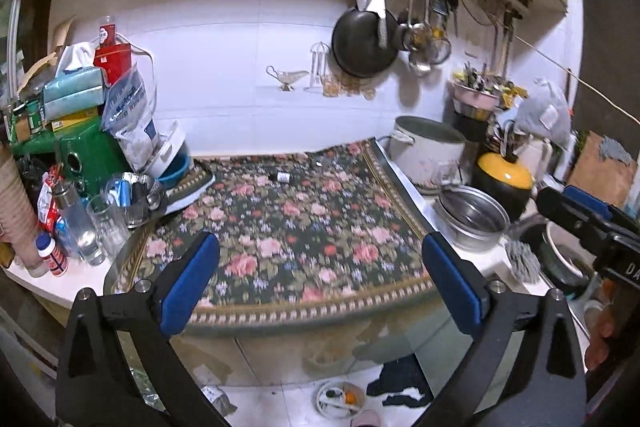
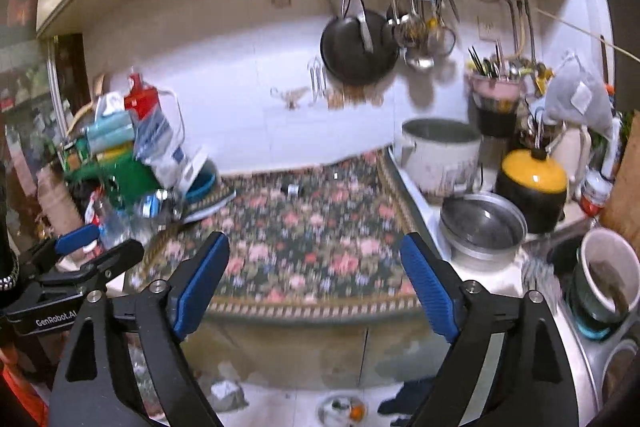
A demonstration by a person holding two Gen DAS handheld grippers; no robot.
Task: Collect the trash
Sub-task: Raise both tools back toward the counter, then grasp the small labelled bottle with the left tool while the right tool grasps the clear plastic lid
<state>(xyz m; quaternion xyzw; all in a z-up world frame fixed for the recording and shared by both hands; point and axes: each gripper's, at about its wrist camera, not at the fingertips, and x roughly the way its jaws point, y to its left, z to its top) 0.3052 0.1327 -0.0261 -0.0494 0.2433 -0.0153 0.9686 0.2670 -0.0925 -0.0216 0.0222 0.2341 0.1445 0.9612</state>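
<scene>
Floral mat | small bottle far ahead | both hand-held grippers wide, empty

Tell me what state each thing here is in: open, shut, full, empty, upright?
Left gripper: open, holding nothing.
Right gripper: open, holding nothing.
Steel bowl: upright, empty.
White pot: upright, lid off.
Black pot: yellow lid on.
Small bottle: lying on its side.
Pan: hanging on wall.

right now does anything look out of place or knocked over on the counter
A small dark bottle lies on its side, alone near the back of the floral mat. On the left, a bag leans tilted against a crowded pile. Below, crumpled litter and a dark cloth lie on the floor.
</scene>
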